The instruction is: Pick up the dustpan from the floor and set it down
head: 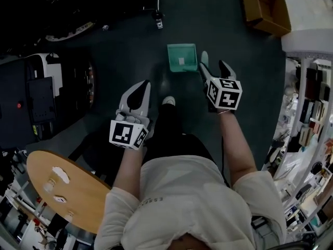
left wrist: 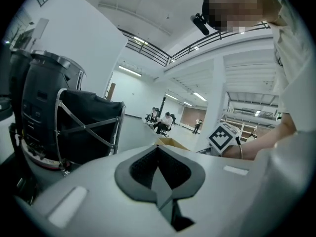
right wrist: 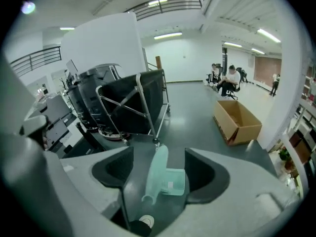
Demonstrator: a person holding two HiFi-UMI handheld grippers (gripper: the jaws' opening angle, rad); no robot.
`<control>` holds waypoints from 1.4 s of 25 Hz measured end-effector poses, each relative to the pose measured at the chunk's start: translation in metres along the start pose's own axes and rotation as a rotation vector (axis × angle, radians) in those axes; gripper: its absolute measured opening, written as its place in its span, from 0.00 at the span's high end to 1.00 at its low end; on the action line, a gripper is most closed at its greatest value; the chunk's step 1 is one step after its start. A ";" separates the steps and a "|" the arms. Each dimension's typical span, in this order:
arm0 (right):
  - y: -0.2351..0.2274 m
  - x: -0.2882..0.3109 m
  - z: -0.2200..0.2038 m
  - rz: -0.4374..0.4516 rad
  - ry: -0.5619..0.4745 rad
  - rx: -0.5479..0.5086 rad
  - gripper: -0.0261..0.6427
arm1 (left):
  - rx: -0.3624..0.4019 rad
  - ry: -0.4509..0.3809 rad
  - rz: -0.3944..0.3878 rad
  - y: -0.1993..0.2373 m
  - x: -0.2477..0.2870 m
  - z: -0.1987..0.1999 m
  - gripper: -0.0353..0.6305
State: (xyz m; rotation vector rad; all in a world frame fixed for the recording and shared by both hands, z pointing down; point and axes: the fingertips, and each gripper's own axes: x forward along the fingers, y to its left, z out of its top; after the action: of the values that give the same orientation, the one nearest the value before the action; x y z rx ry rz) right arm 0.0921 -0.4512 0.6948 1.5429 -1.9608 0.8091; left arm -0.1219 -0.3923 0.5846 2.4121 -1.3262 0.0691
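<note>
A teal dustpan (head: pixel 182 58) rests on the dark floor ahead of me, its pale handle (head: pixel 204 58) rising at its right side. My right gripper (head: pixel 213 66) hovers just on my side of that handle, open. In the right gripper view the handle (right wrist: pixel 156 172) and the pan (right wrist: pixel 174 181) lie between the two spread dark pads (right wrist: pixel 112 168), which do not touch them. My left gripper (head: pixel 140 90) hangs lower left of the dustpan, apart from it, shut with nothing in it. In the left gripper view its dark pads (left wrist: pixel 160 169) meet, pointing out across the room.
A cardboard box (head: pixel 265 7) lies on the floor at far right. A black wire-framed cart (right wrist: pixel 133 102) and dark machine (head: pixel 41 92) stand left. A round wooden table (head: pixel 62 189) is at my lower left, cluttered shelves (head: pixel 312 119) to my right. My shoe (head: pixel 168 101) is below the dustpan.
</note>
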 end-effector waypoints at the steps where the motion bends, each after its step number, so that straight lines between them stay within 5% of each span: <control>1: 0.005 -0.020 0.009 0.018 -0.041 -0.008 0.50 | 0.005 -0.008 0.000 -0.006 -0.005 0.008 0.92; 3: 0.012 -0.067 0.028 0.028 -0.135 -0.034 0.60 | 0.030 -0.025 -0.003 -0.022 -0.015 0.029 0.92; 5: 0.012 -0.115 0.047 -0.003 -0.226 -0.052 0.91 | 0.066 -0.050 -0.016 -0.043 -0.025 0.058 0.92; 6: 0.012 -0.140 0.053 -0.011 -0.262 -0.050 0.97 | 0.081 -0.062 -0.023 -0.055 -0.031 0.074 0.92; 14: 0.029 -0.313 0.060 0.064 -0.446 -0.138 0.97 | 0.175 -0.162 -0.097 -0.176 -0.115 0.149 0.92; 23: 0.047 -0.433 -0.008 0.144 -0.537 -0.180 0.97 | 0.183 -0.220 -0.021 -0.261 -0.227 0.122 0.92; 35: 0.090 -0.522 -0.114 0.138 -0.503 -0.184 0.97 | 0.210 -0.226 -0.123 -0.324 -0.334 0.069 0.92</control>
State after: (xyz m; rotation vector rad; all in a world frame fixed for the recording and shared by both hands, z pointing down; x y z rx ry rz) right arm 0.1237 -0.0037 0.3911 1.6226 -2.4402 0.2889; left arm -0.0499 0.0062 0.3458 2.7417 -1.3187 -0.1060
